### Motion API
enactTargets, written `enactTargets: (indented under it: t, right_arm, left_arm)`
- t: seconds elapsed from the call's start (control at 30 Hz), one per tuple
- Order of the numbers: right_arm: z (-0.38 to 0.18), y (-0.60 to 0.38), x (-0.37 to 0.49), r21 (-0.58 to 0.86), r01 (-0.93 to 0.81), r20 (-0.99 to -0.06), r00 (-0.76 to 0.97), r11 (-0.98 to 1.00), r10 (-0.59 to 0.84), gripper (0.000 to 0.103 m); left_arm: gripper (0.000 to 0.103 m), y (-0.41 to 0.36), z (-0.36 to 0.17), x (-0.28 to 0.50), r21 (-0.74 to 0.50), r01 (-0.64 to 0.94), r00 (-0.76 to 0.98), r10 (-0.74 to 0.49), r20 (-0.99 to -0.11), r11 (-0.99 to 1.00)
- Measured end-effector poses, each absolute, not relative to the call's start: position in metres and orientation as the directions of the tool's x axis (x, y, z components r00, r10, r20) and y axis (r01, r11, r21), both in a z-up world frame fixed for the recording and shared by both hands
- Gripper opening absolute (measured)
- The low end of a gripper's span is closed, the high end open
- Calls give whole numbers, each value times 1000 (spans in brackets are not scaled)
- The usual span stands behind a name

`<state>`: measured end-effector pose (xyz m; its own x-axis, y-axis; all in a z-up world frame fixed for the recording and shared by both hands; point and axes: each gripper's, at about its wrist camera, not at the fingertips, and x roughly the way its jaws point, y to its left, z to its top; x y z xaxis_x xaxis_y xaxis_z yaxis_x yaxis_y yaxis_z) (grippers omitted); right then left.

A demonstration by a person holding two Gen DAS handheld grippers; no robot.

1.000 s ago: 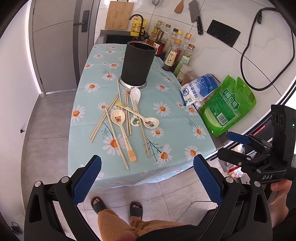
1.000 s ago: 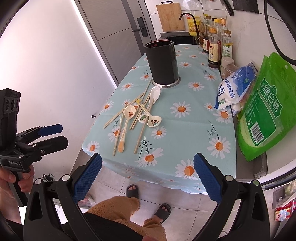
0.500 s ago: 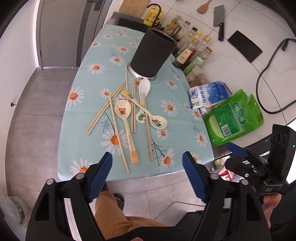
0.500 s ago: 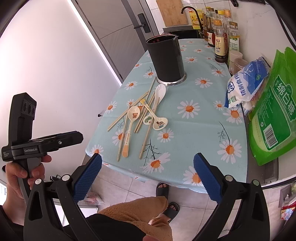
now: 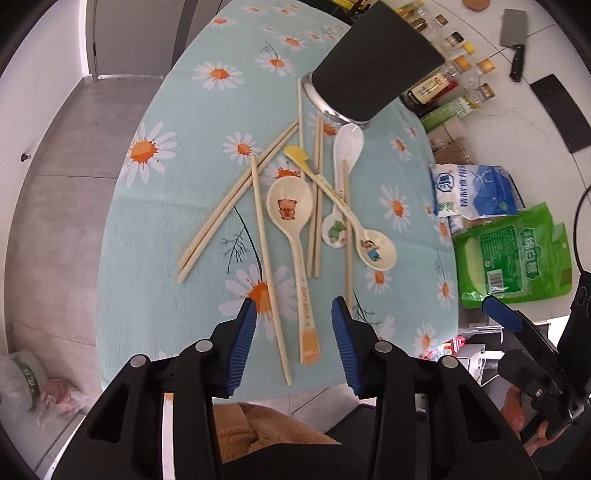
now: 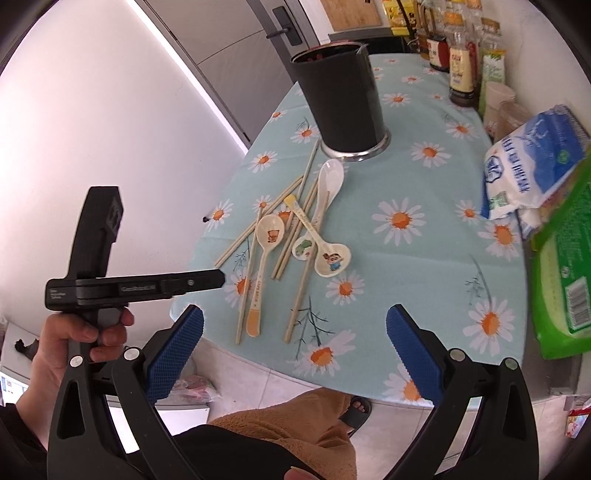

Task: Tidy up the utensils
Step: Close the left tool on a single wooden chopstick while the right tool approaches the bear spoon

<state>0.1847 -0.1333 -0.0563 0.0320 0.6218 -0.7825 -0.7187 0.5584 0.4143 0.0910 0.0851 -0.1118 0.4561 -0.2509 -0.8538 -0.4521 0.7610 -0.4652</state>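
Note:
Several wooden chopsticks [image 5: 263, 236] and three ceramic spoons lie in a loose pile on the daisy tablecloth [image 5: 155, 229], in front of a tall black utensil holder [image 5: 373, 70]. The cream bear spoon [image 5: 291, 221] has its orange handle end toward me. My left gripper [image 5: 293, 343] is open, half closed, above that handle end and one chopstick, holding nothing. My right gripper [image 6: 295, 343] is open wide and empty, hovering off the table's near edge. The holder [image 6: 340, 99] and the pile [image 6: 291, 236] show in the right wrist view too.
Sauce bottles [image 5: 443, 88] stand behind the holder. A white-and-blue bag [image 5: 469, 188] and a green bag [image 5: 513, 254] lie at the table's right edge. A cleaver [image 5: 513, 29] hangs on the wall. The table's near edge [image 6: 295, 373] drops to tiled floor.
My left gripper moved forward and down over the utensil pile and narrowed its opening. My right gripper moved a little closer to the table and stayed wide open.

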Motion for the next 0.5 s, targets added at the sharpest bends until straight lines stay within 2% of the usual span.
enactTargets:
  t: [0.23,0.3,0.4,0.5]
  right_arm:
    - [-76,-108,200,495,-698,-773,-81,518,629,98]
    - [-80,-104,204,512,-689,-771,-105,513,628,95]
    - [-85,-101,210,528,-679,-767,-123,510,630,93]
    - [-86,-102,216,548,-667,-758,-140,505,637,90]
  left_arm:
    - [38,93,-128,116,-413,-461,403,-230,-886,786]
    - [38,95,-131,120,-398,-468,386,-223,-895,789]
    - [31,97,-137,129,-362,-479,356,-201,-913,800]
    - [30,98,-141,135,-345,-486,335,-193,-922,803]
